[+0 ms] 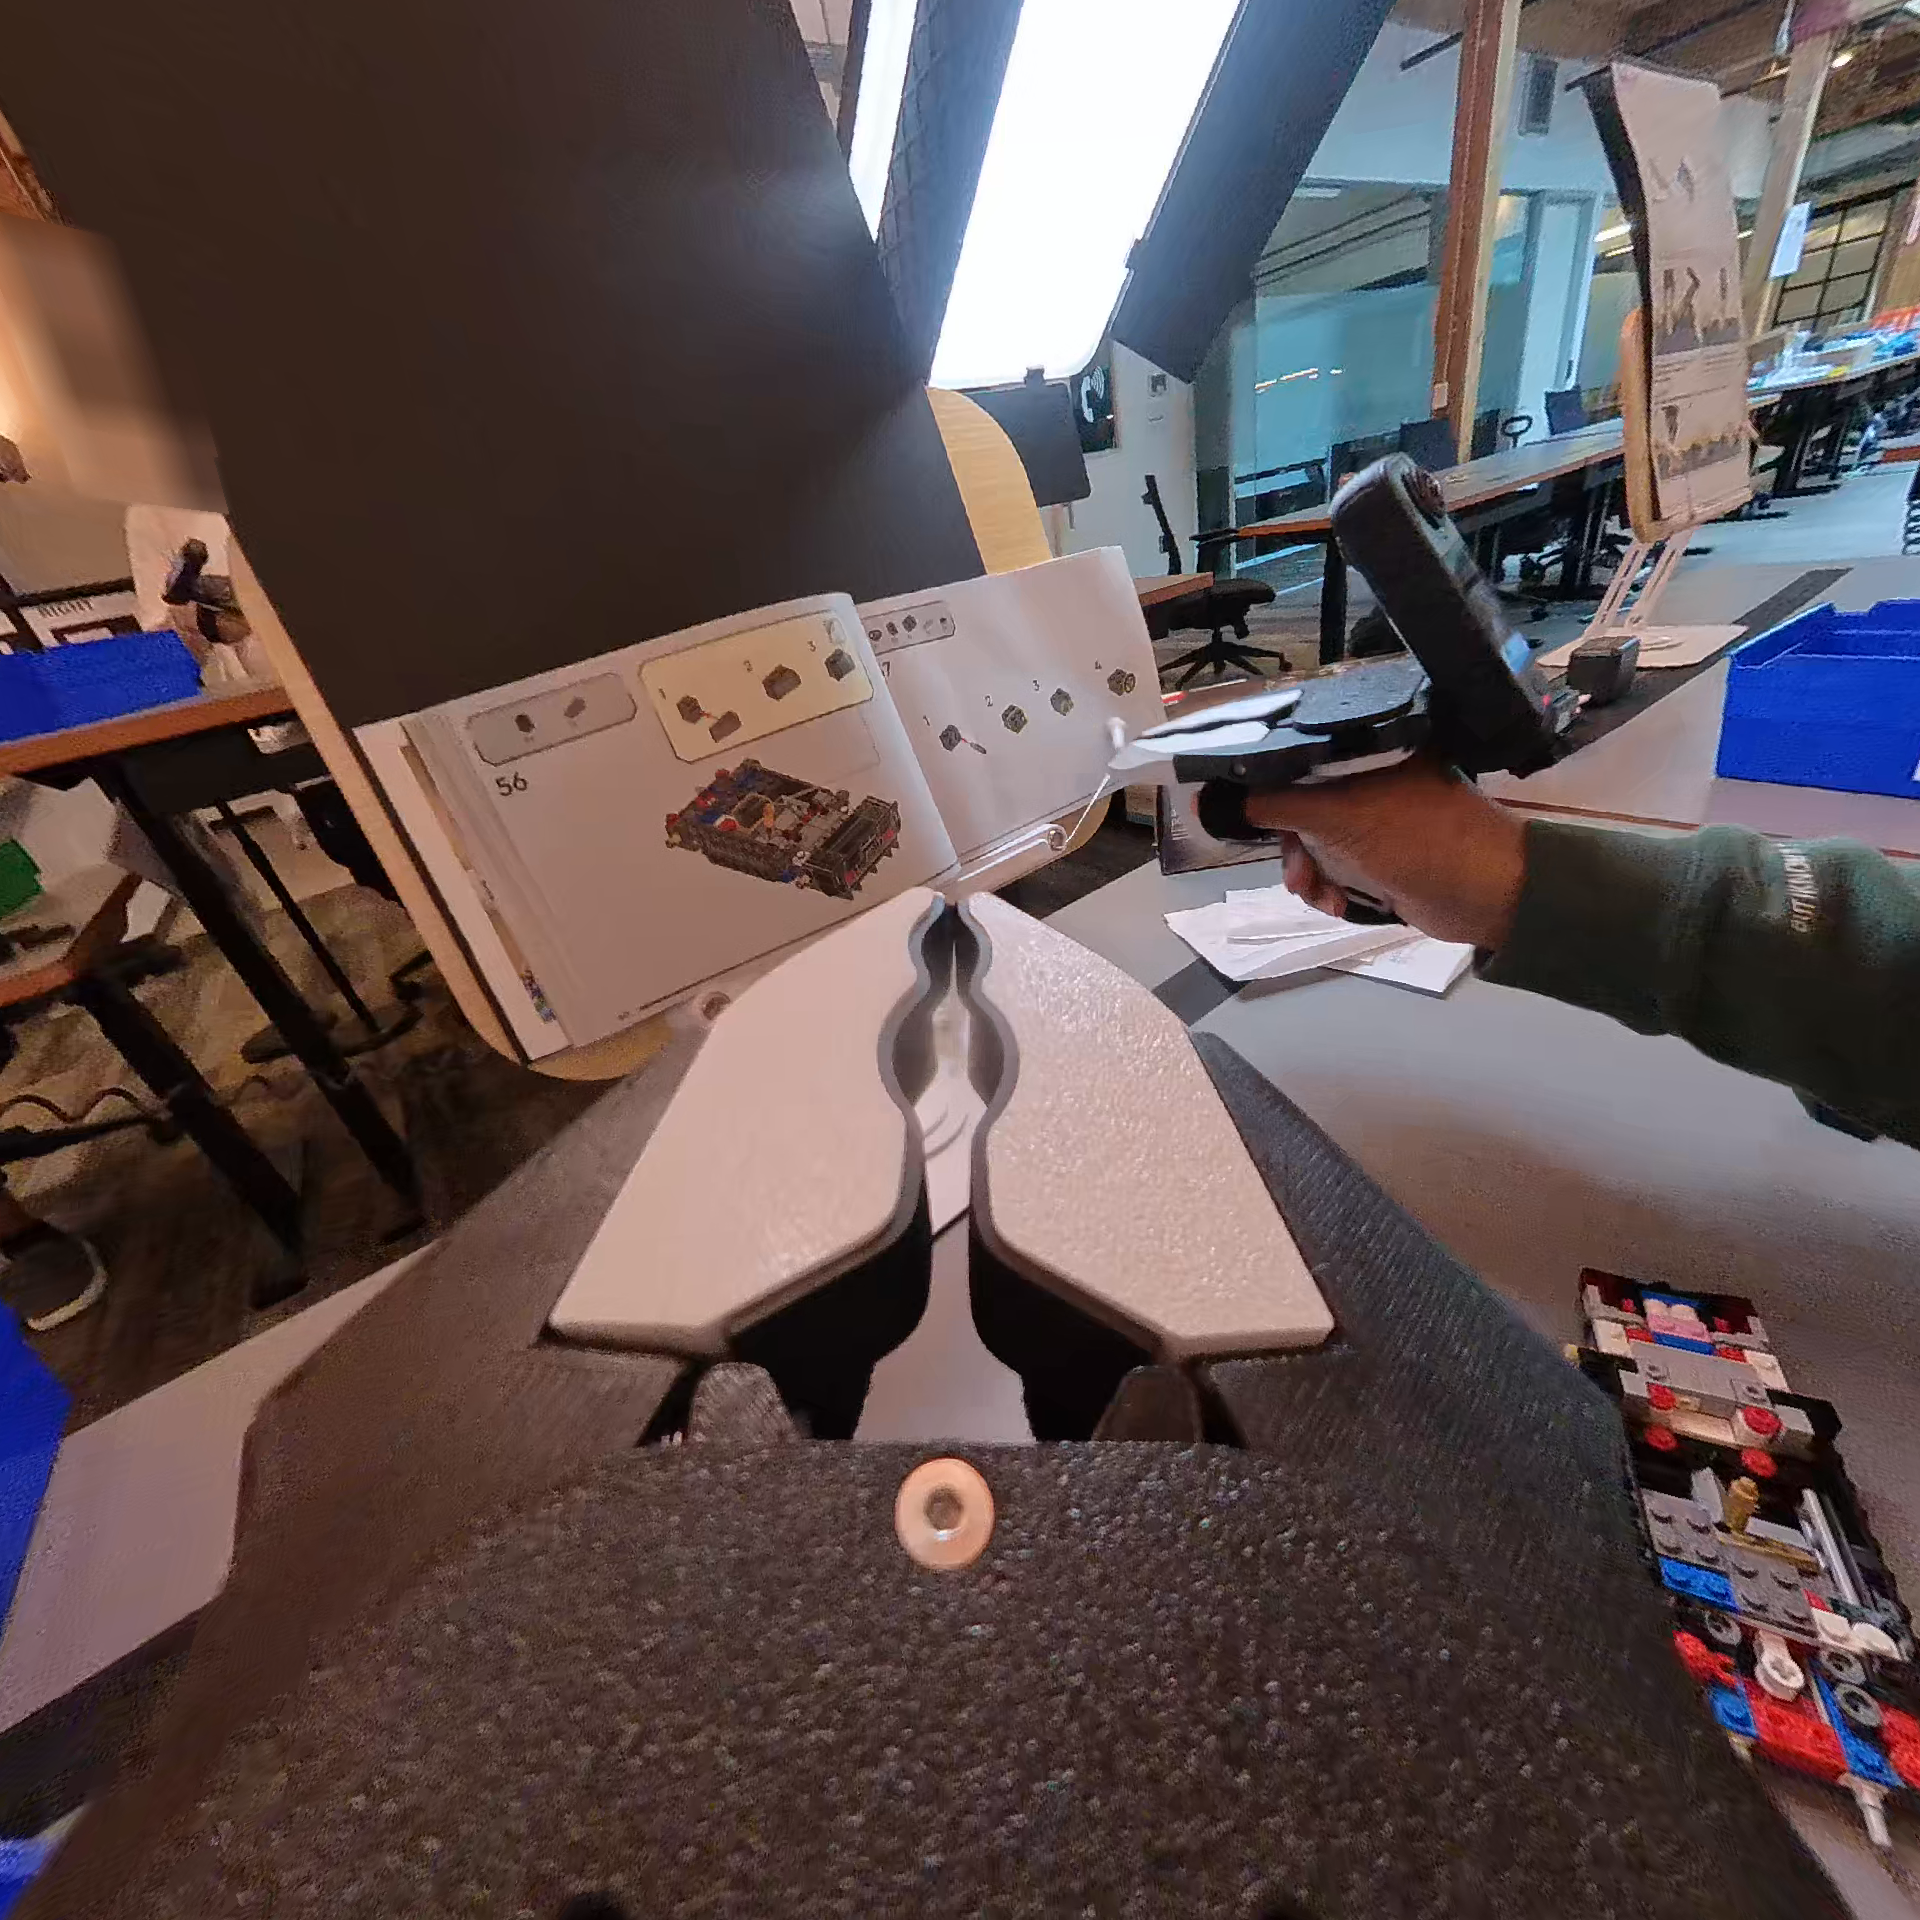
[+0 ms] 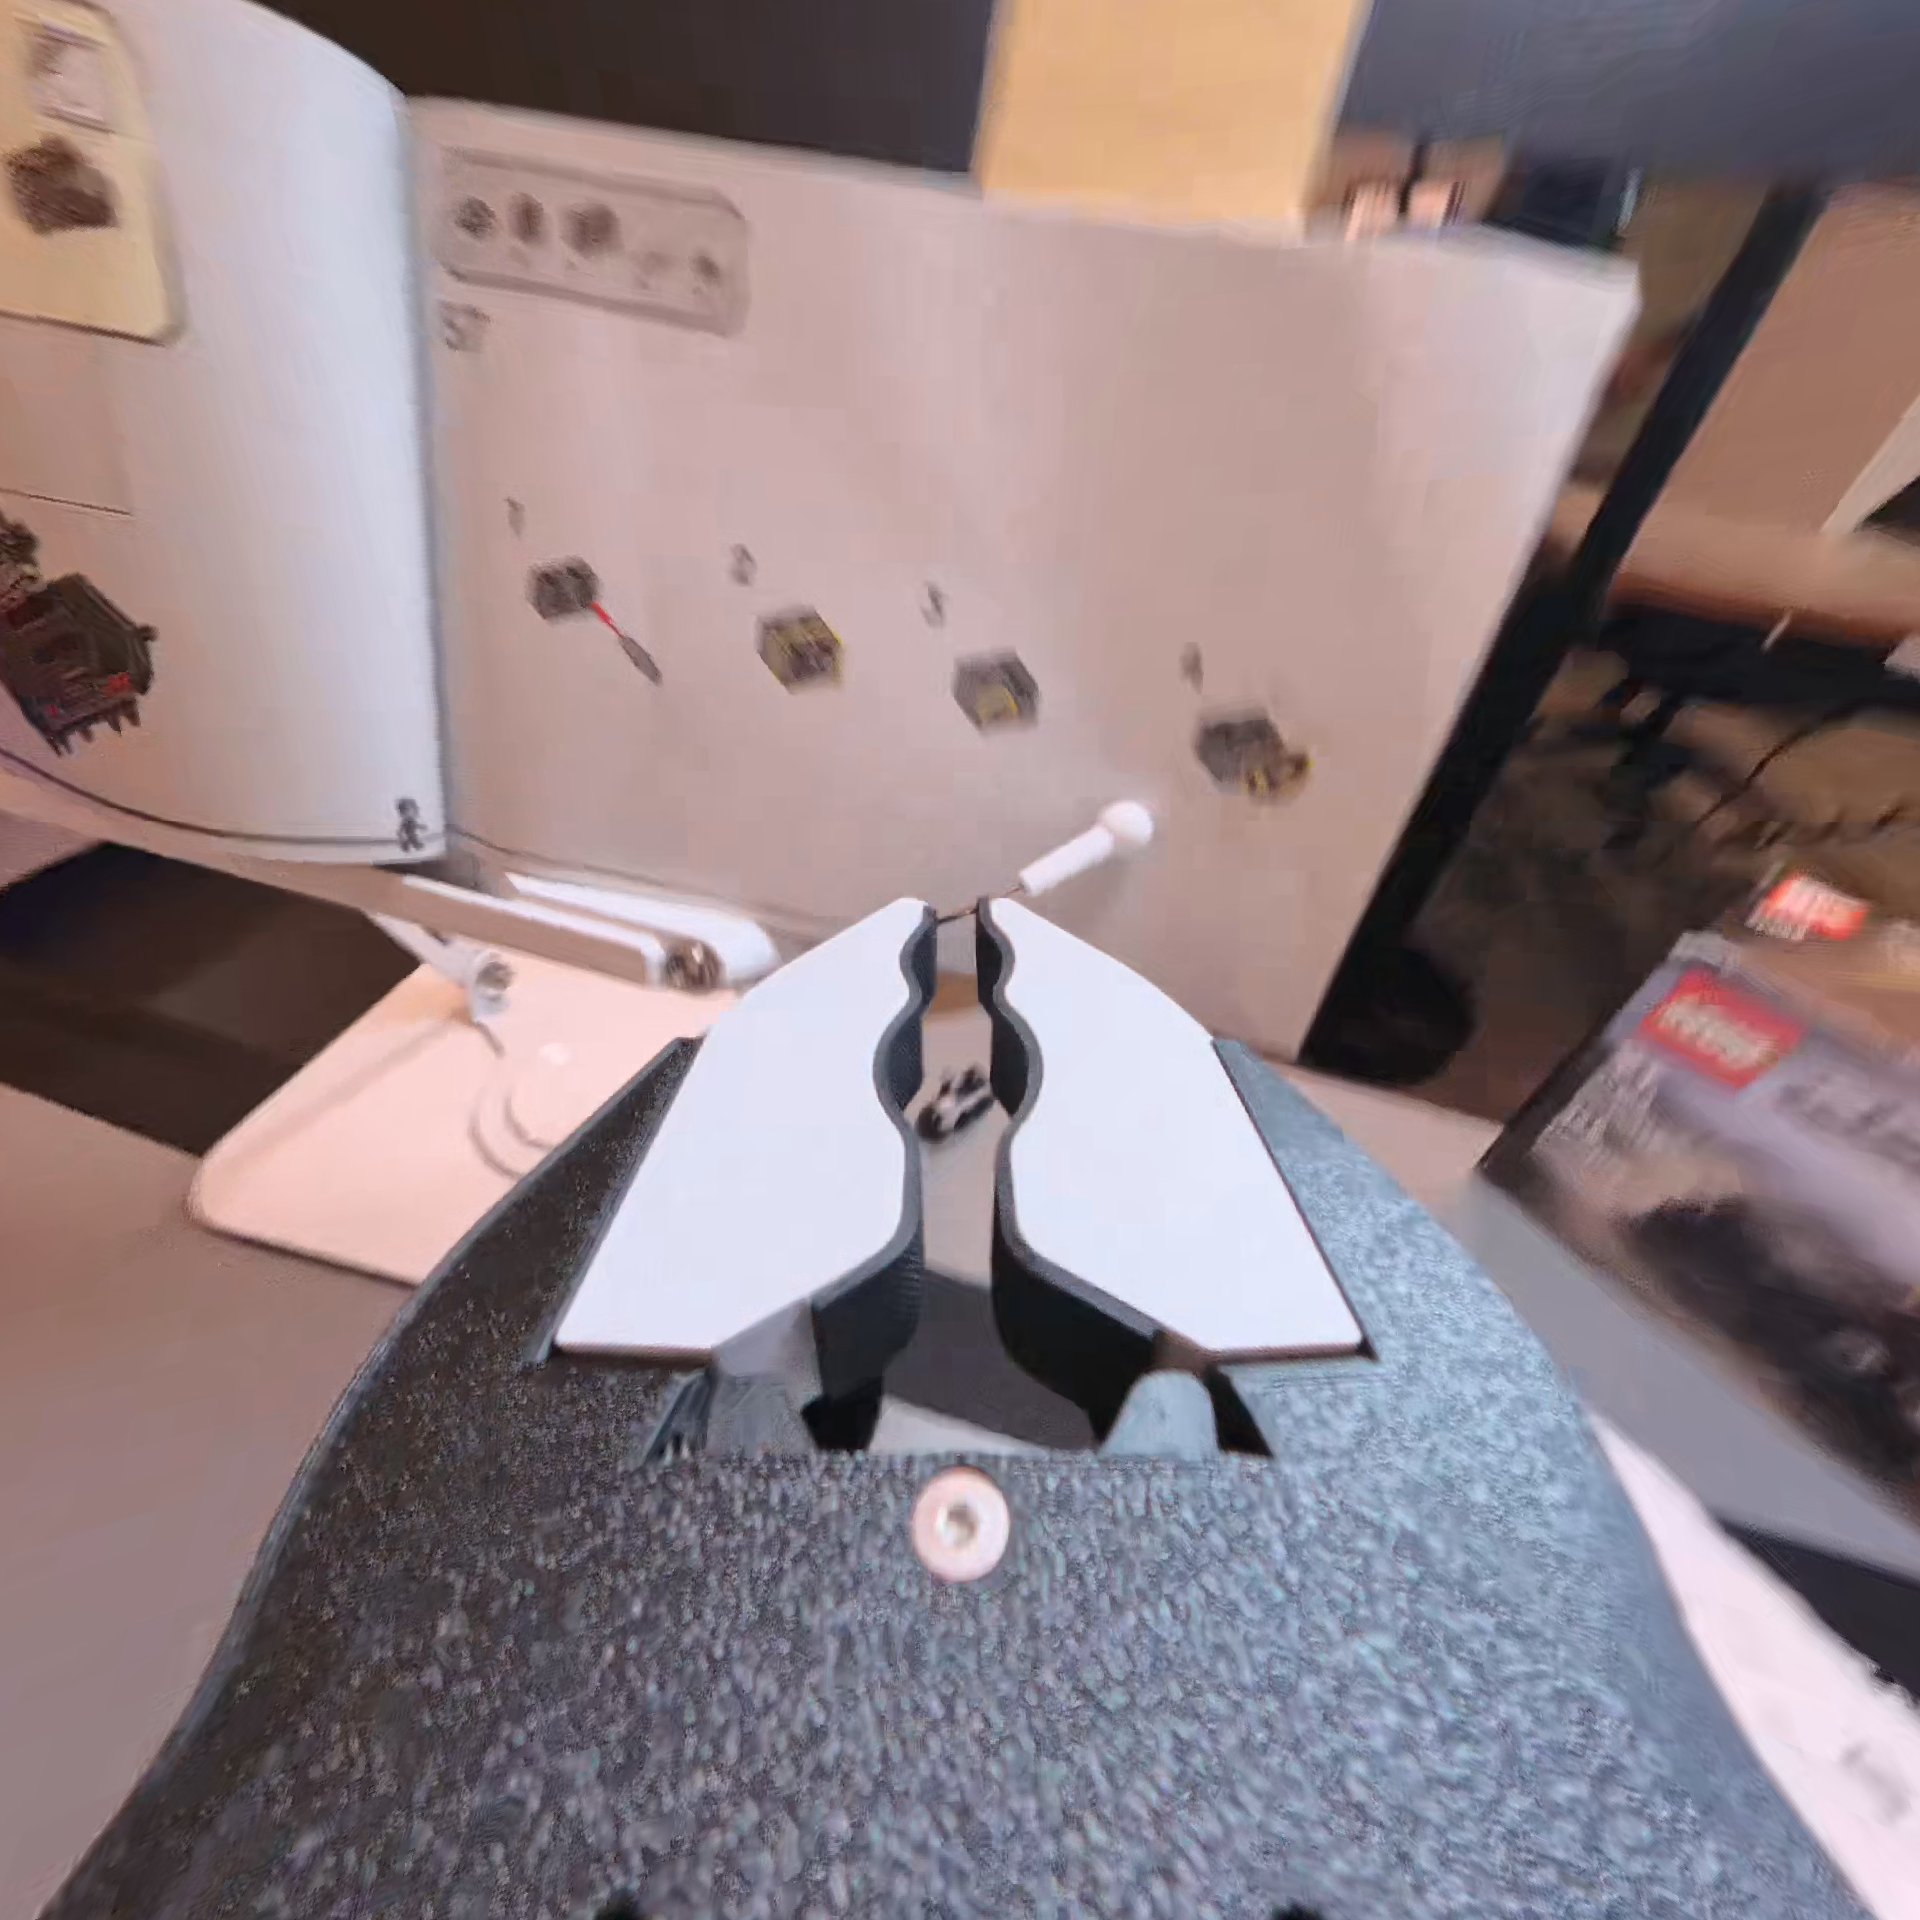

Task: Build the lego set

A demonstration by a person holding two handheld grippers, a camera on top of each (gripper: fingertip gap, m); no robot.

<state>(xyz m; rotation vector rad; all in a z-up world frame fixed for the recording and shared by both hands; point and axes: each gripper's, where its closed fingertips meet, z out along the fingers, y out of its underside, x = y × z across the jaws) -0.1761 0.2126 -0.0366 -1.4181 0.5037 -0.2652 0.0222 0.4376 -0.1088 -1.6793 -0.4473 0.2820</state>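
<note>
Clenched empty at the left gripper [image 1: 951, 914], tips met; nearly closed at the right gripper [image 2: 956, 916] about the page-holder arm [image 2: 1086, 852] against the instruction booklet [image 2: 935, 468], with no telling whether pinched. Find the part-built lego model [image 1: 1756, 1538] flat on the grey table [image 1: 1455, 1143], just right of the left gripper. Expect light, stiff but press-fit and easily shed, so pinch across the long dark frame sides, not the jutting white pins.

The lego model [image 1: 1756, 1538] is red, blue, black and grey, with a pink piece. The booklet [image 1: 727, 790] has white pages. Both grippers have pale grey fingers [image 1: 790, 1122] on speckled black bodies. The blurred box [image 2: 1704, 1122] looks dark with red patches. The tabletop [image 1: 1455, 1122] is grey.
</note>
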